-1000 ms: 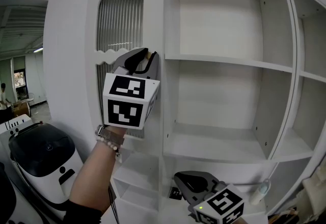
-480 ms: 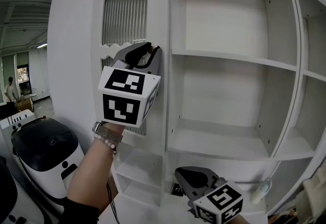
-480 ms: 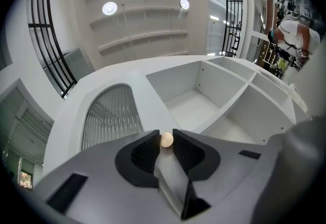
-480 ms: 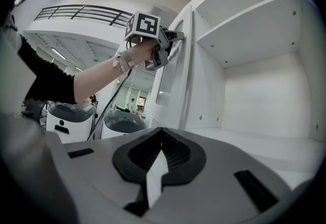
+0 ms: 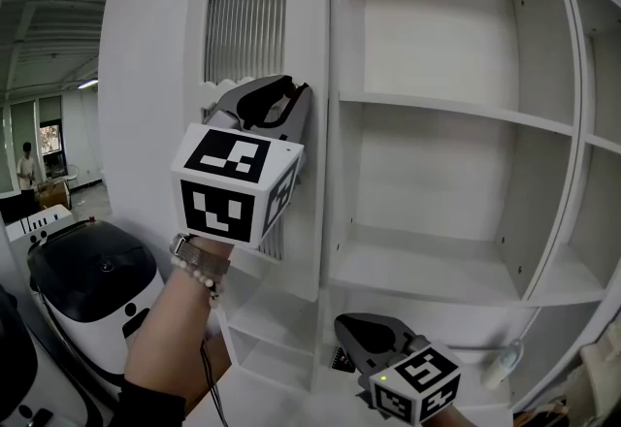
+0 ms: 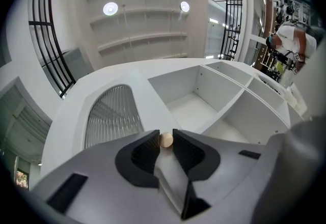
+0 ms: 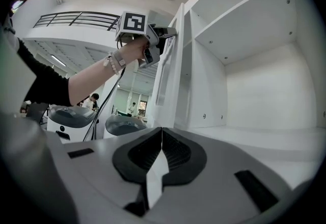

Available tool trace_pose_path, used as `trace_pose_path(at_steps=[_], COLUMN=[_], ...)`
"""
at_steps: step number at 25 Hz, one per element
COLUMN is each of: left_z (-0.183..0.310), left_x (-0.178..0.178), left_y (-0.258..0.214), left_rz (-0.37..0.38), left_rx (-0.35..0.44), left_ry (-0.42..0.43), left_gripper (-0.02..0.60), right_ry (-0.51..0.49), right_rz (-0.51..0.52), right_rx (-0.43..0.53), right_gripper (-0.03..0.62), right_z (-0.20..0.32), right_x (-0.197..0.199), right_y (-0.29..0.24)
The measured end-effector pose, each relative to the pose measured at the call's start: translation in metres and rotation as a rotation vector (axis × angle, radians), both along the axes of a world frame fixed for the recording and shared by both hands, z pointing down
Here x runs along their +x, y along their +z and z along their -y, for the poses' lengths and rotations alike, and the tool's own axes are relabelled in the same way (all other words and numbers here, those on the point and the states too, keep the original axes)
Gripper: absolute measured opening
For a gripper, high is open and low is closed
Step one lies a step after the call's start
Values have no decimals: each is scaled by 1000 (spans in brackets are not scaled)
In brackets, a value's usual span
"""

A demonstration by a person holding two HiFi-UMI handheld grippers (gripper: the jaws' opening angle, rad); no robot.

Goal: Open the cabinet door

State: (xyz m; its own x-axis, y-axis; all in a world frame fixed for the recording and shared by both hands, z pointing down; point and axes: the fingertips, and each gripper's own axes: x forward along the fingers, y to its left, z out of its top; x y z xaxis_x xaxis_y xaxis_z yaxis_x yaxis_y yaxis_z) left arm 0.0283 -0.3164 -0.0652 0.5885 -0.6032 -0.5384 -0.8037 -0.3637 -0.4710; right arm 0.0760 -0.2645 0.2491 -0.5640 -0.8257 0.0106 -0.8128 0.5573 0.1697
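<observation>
The left gripper [image 5: 289, 95] clasps the knob [image 6: 166, 140] of the door [image 5: 146, 56], which stands swung open. The right gripper [image 7: 161, 130] hangs low, jaws together, empty

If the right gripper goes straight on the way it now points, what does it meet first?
Probably the lower part of the open door: the shut right gripper points at it. The cabinet upright stands just beside that line, and depth is unclear, so it might come first instead.
</observation>
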Motion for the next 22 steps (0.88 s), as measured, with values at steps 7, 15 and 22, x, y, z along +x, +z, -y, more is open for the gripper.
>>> trace_pose_path(at_steps=[7, 15, 22], left_z=[-7, -10, -10], left_x=[-6, -9, -8], left_y=[1, 1, 0], left_rz=[-3, 0, 7], left_rx=[6, 9, 6], left_ry=[7, 8, 8], left_gripper=[81, 80, 80], right_ry=[-25, -16, -31], right_rz=[26, 11, 19], right_rx=[-30, -13, -37], right_gripper=[5, 54, 87], right_z=[9, 33, 52], right_x=[-18, -23, -32], right_y=[1, 9, 15])
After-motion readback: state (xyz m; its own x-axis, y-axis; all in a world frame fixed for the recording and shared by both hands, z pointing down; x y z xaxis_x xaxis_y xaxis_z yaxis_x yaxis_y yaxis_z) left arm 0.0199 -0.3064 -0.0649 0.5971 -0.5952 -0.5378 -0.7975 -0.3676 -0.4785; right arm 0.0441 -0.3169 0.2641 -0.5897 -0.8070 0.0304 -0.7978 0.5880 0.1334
